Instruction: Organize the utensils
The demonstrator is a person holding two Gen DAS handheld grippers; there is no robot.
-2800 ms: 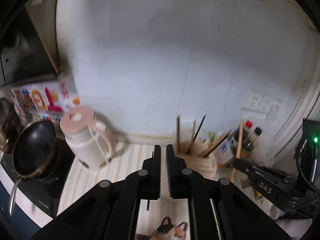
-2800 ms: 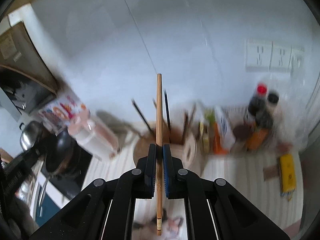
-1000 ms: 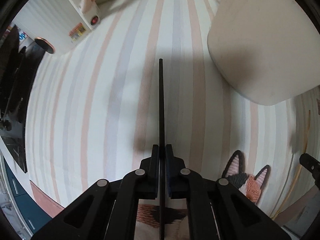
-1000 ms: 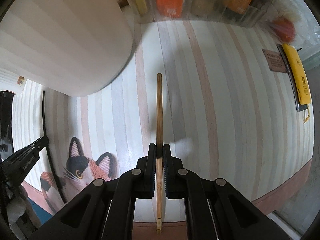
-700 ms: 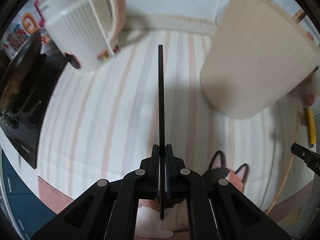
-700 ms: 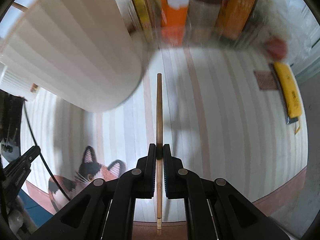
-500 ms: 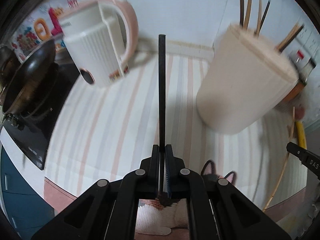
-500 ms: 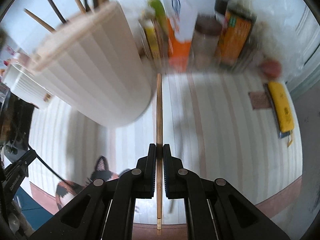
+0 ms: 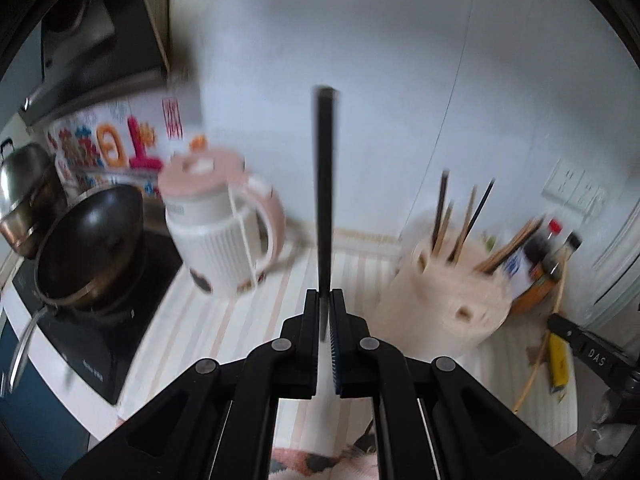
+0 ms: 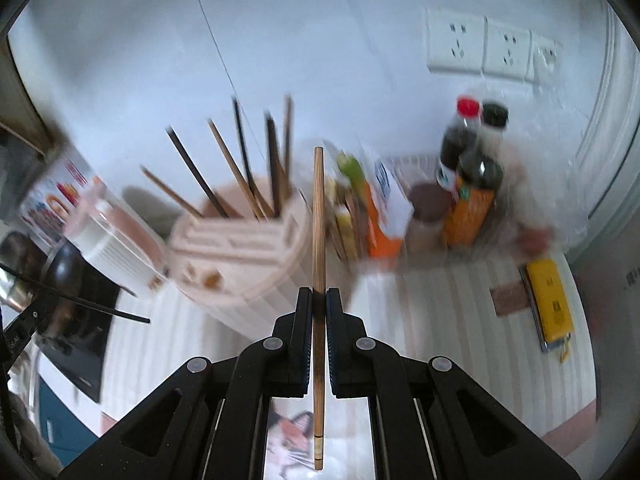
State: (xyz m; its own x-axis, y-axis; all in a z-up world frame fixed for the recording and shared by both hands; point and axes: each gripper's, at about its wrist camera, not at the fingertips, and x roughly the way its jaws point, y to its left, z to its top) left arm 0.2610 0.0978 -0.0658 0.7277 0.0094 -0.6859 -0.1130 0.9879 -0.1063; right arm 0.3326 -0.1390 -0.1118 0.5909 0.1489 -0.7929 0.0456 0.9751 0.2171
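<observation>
My left gripper [image 9: 324,300] is shut on a black chopstick [image 9: 323,184] that points up and away over the striped counter. A cream utensil holder [image 9: 448,300] with several chopsticks in it stands to its right. My right gripper [image 10: 319,298] is shut on a wooden chopstick [image 10: 318,216], raised in front of the same cream utensil holder [image 10: 240,256], which lies just to its left. In the right wrist view the left gripper [image 10: 24,324] and its black chopstick [image 10: 88,304] show at the left edge. The right gripper's tip [image 9: 576,340] shows at the right edge of the left wrist view.
A pink and white kettle [image 9: 224,232] stands left of the holder, beside a dark wok [image 9: 92,240] on a black hob [image 9: 92,320]. Sauce bottles [image 10: 468,176] and cartons [image 10: 384,208] line the wall. A yellow object [image 10: 550,304] lies at the right. A cat-print mat [image 10: 288,436] lies near the front.
Both grippers have risen from just above the counter and tilted up, each keeping its chopstick. The holder's top and the wall have come into view.
</observation>
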